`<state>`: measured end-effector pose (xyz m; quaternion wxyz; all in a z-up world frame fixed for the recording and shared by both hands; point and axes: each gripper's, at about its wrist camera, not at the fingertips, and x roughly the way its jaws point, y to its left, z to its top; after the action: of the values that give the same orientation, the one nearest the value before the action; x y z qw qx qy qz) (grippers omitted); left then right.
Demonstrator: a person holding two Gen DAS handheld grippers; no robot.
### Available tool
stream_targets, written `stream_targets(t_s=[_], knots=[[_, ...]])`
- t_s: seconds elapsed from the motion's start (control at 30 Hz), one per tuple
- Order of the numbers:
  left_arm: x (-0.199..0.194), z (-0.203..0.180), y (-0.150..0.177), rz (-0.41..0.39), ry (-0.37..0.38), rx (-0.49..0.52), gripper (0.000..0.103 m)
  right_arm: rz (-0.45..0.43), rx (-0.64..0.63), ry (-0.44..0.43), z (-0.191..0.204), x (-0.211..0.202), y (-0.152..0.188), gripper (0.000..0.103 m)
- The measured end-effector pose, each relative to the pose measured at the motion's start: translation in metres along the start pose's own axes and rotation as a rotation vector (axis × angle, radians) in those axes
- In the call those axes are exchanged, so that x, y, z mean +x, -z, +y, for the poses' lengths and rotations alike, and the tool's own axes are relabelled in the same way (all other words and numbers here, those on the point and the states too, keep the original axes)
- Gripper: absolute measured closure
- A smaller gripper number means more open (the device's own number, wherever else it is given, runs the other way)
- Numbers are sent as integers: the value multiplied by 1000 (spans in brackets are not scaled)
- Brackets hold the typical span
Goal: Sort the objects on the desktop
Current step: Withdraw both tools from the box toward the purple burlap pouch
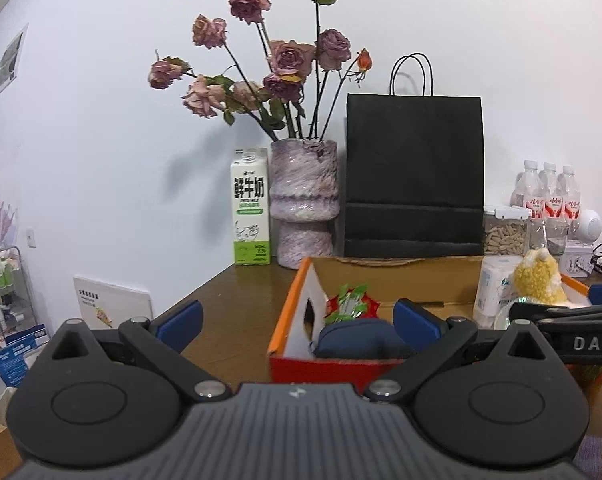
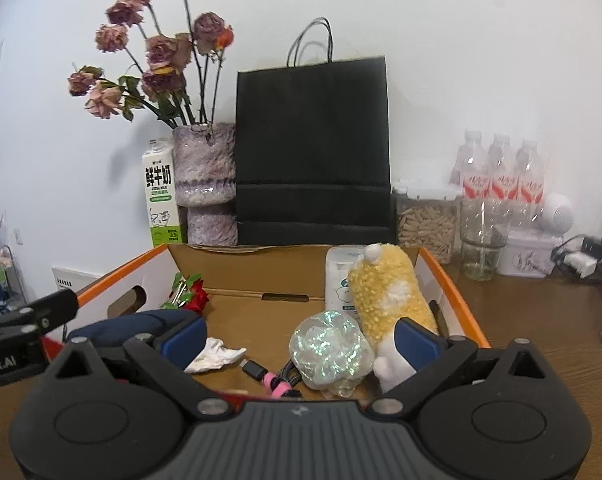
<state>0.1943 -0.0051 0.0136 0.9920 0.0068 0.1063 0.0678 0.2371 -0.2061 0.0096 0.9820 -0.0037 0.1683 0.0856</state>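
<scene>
Fingers (image 2: 415,338) spread wide — yellow plush toy (image 2: 385,292) just beyond, inside box (image 2: 453,292).

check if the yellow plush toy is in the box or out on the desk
In the box. The yellow plush toy stands inside the orange-edged box, leaning by its right wall beside a white pack.

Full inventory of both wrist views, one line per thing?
Open cardboard box: 1, orange-rimmed brown, desk centre.
Navy zip pouch: 1, box left.
Red artificial rose: 1, box back left.
Fluffy yellow plush toy: 1, box right.
White tissue pack: 1, behind plush.
Iridescent crumpled ball: 1, box front.
Crumpled white paper: 1, box floor.
Black paper bag: 1, behind box.
Mottled purple vase: 1, dried roses, left of bag.
Milk carton: 1, white-green, left of vase.
Clear water bottles: 3, red labels, back right.
Left gripper: jaws open.
Right gripper: jaws open.
</scene>
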Motion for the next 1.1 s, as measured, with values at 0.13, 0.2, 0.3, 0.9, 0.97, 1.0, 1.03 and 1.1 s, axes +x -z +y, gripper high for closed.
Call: stream_targets(t_s=[0.13, 0.2, 0.3, 0.9, 0.97, 1.0, 1.03, 1.1], knots=[[-12, 4, 3, -10, 10, 4, 0, -25, -49, -4, 6, -18, 6, 2], [-17, 6, 5, -10, 8, 7, 0, -23, -58, -11, 7, -25, 8, 2], [-21, 10, 4, 30, -2, 19, 0, -5, -79, -34, 10, -36, 10, 2], [-40, 54, 27, 262, 43, 59, 0, 326, -165, -190, 34, -41, 50, 0], [-41, 55, 28, 266, 43, 55, 0, 362, -148, -187, 32, -35, 54, 0], [-41, 55, 29, 267, 44, 55, 0, 357, -134, -192, 30, -35, 55, 0], [-40, 55, 29, 269, 47, 54, 0, 359, -131, -192, 29, -35, 56, 0], [-39, 55, 30, 278, 50, 54, 0, 352, -130, -191, 29, -36, 58, 0]])
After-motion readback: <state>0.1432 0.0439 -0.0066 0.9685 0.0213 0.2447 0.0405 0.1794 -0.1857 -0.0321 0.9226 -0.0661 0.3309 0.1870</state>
